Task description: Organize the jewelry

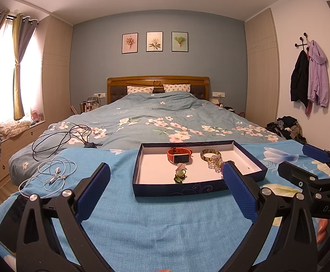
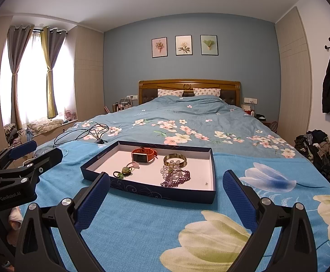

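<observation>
Jewelry is sitting gathered in a shallow navy box lid (image 2: 165, 191) with a white floor, resting on the blue floral blanket (image 2: 142, 231) at the foot of the bed. Inside: an orange smartwatch (image 2: 143, 155) toward the far wall, a brown bangle (image 2: 175, 159) just beside it, a heap of clear and purple beaded bracelets (image 2: 175, 175) touching the bangle's near side, and a green hair tie with a pink flower (image 2: 125, 170) lying apart to the left. The low walls are likely keeping small pieces from rolling into the bedding.

Left gripper (image 1: 166, 187) is hovering with jaws spread wide and nothing between them, aimed at the tray's near edge; its right finger is hiding part of the bead heap in the left wrist view. Right gripper (image 2: 166, 197) is likewise spread and empty, facing the tray's near right.

Tangled white earphones (image 1: 56, 174) and a black cable (image 1: 60, 139) are lying left of the tray, well apart from it. The bead heap is looking knotted, so separating strands probably needs care.
</observation>
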The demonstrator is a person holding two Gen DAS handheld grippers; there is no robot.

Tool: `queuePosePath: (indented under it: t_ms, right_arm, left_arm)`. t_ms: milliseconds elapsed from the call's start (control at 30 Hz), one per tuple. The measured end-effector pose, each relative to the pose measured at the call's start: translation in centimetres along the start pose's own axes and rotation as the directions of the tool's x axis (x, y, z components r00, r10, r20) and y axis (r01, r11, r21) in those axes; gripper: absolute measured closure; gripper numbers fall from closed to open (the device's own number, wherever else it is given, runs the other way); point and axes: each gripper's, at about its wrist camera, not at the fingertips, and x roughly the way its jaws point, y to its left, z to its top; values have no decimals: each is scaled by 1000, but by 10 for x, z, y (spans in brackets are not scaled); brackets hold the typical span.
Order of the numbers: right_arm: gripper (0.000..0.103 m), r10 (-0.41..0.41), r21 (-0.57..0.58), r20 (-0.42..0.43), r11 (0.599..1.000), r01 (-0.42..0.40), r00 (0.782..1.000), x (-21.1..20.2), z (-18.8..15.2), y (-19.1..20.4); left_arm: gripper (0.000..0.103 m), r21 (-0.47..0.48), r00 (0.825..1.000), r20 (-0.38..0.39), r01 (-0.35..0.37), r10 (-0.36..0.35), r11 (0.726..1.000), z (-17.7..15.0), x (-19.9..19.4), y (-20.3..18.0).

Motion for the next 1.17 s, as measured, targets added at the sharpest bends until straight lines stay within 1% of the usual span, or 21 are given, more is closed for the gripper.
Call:
queuePosePath:
  t_ms: [867,933,967,1033,1067,1133,1167]
  right_arm:
    - [7,1,-3,-3,1000,-1,1000,1,0,-1]
    - [7,21,3,-29,1000,-21,999,5,1,-6]
    - [7,17,5,-46,1000,-16,999,7,1,-9]
    - [7,-36,-12,-108,999,35,994,15,-1,-22]
    - [7,-54,-19,-142,999,51,988,20,-3,-31]
    - [7,-91,-6,-255,996,93,963,34,-9,-63]
    - [7,-91,-6,-255,996,93,963,34,-9,-63]
  left_arm:
    - [6,11,1000,0,-2,2,1000,-4,2,0]
    - [6,13,1000,-20,14,-13,1000,-5,5,0]
    - [6,13,999,-32,21,-21,1000,-5,7,1]
    - [6,19,997,-71,28,-26,999,-6,13,3]
    - [6,21,996,-81,25,-24,999,-7,15,4]
    - [6,19,993,-115,14,-12,1000,-9,23,13]
    - [6,15,991,-131,5,-3,1000,-9,27,18]
